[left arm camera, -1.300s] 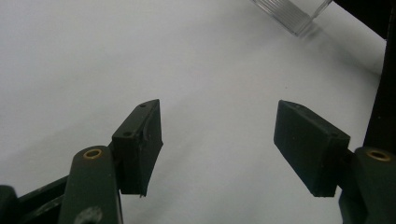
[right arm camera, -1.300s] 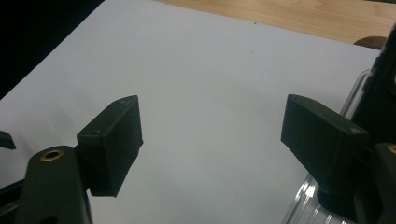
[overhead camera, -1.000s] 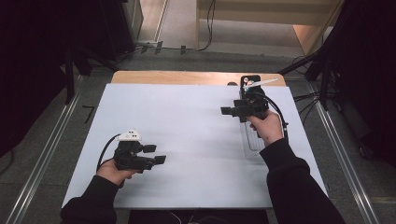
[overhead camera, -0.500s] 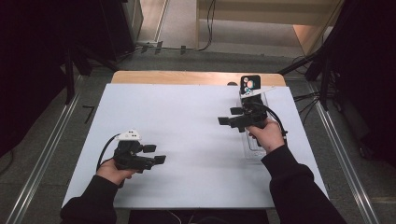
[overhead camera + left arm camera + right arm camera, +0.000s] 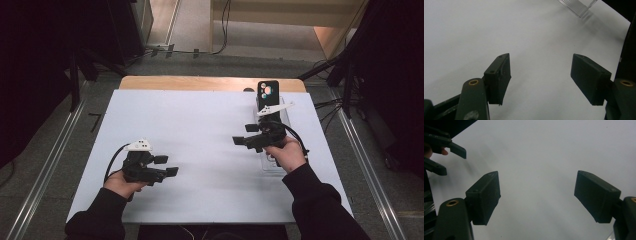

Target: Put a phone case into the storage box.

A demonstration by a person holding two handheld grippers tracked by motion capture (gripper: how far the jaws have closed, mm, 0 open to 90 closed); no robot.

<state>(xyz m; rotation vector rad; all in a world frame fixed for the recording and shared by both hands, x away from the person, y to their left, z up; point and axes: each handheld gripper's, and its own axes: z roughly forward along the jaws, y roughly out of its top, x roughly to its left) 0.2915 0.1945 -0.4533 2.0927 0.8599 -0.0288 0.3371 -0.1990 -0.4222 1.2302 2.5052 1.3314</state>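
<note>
Both empty: left gripper [image 5: 167,166] wide open, idle at 7 o'clock; right gripper [image 5: 243,135] wide open near the clear stand [image 5: 280,162] holding the upright phone [image 5: 267,93] at 1 o'clock; next likely a reach for the phone.

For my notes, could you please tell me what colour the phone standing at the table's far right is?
Black phone; clearest in the high view.

Phone [image 5: 268,93] stands at far right of table [image 5: 200,130], in clear stand [image 5: 274,162]; right gripper [image 5: 243,135] just before it, left gripper [image 5: 166,166] near-left, well apart.
</note>
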